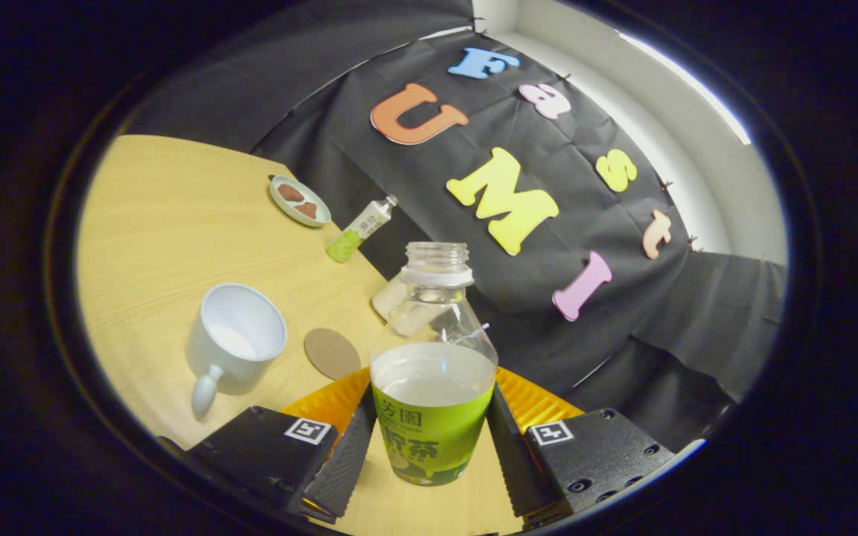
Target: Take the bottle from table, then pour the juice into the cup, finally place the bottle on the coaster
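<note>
Starting at your left, the white cup (236,345) stands on the wooden table (168,223), mouth open and handle turned back toward you, well to the left of the gripper (431,447). Just right of it, between cup and bottle, lies the round brown coaster (331,353), flat and bare. Next comes the bottle (433,387), uncapped, its long axis upright and in line with the fingers (339,461), which close on its green label from both sides; you appear to have it gripped, though the contact points sit low and partly out of sight. So the pour calls for a swing left, neck tipped toward the cup. Whether the bottle's base touches the table is hard to tell. Farther back, near the table's far edge, sit a small dish (299,201) and a lying tube (360,228).
</note>
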